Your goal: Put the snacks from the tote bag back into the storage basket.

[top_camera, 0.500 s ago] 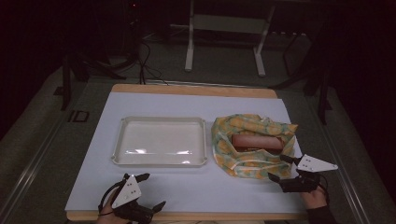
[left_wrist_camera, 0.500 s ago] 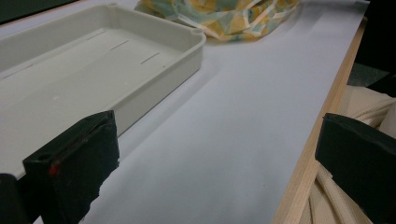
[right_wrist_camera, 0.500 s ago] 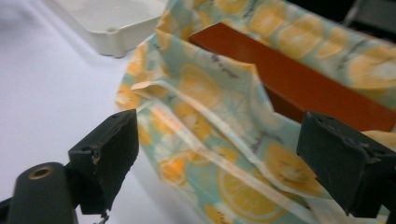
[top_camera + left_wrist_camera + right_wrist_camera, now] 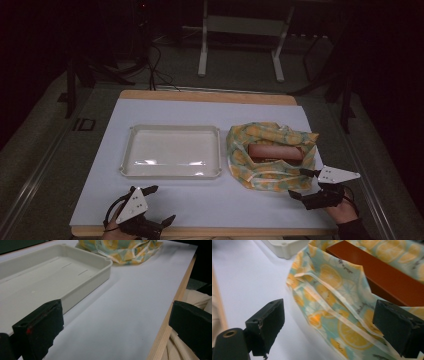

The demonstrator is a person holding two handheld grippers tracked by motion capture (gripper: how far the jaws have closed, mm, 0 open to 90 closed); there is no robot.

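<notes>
High view: a reddish-brown rectangular box [image 4: 276, 151] lies cradled in an opened lemon-print cloth bag [image 4: 270, 172] right of the empty shallow white plastic tray [image 4: 171, 172] on the white tabletop [image 4: 215, 200]. The right gripper [image 4: 303, 184], jaws apart, faces the bag's near edge, seemingly to seize it; the left gripper [image 4: 161, 204] idles spread, empty, near the front edge.

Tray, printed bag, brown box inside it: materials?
Tray: likely moulded plastic, off-white, semi-gloss; rounded rim and soft highlights show it.
Printed bag: looks like thin fabric or coated cloth with a lemon-slice print; it creases and folds softly.
Brown box: probably cardboard, smooth reddish-brown faces, crisp edges.
</notes>
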